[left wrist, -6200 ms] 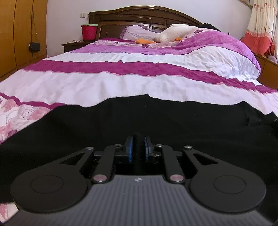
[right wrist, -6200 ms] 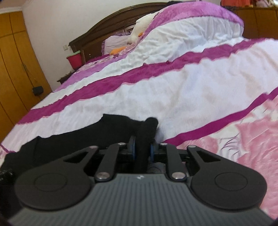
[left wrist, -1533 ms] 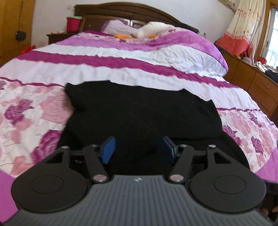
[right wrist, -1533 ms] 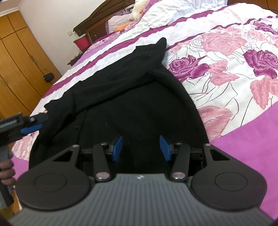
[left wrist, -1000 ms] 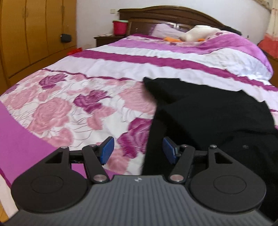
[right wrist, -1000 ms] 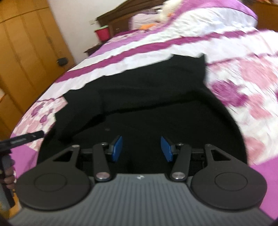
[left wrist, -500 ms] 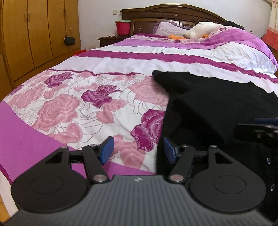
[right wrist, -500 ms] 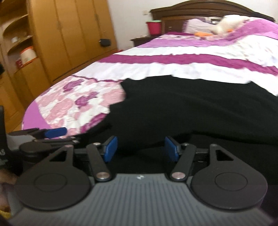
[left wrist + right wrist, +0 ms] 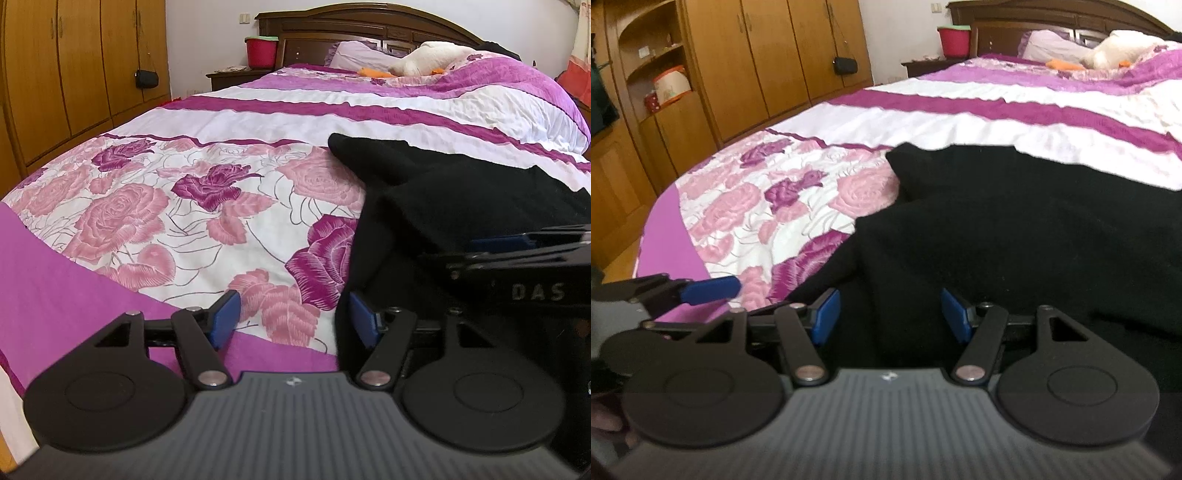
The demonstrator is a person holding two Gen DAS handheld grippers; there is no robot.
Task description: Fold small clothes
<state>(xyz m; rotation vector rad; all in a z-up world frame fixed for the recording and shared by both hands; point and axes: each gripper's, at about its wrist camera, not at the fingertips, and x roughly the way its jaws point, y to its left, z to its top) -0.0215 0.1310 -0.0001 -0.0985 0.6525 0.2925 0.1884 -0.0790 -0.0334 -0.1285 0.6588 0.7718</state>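
Black garment edge at 1 o'clock of left gripper, opening, empty; right gripper nearer, spread, gripping nothing.

This is a bedroom in a home. A wide bed with a carved dark wooden headboard fills the room, spread with a quilt of pink and purple roses and magenta stripes. A lilac pillow lies at its head, beside a dark wooden nightstand carrying a red plastic bucket. Tall honey-coloured wooden wardrobes line the wall, a small black bag hanging on one door.
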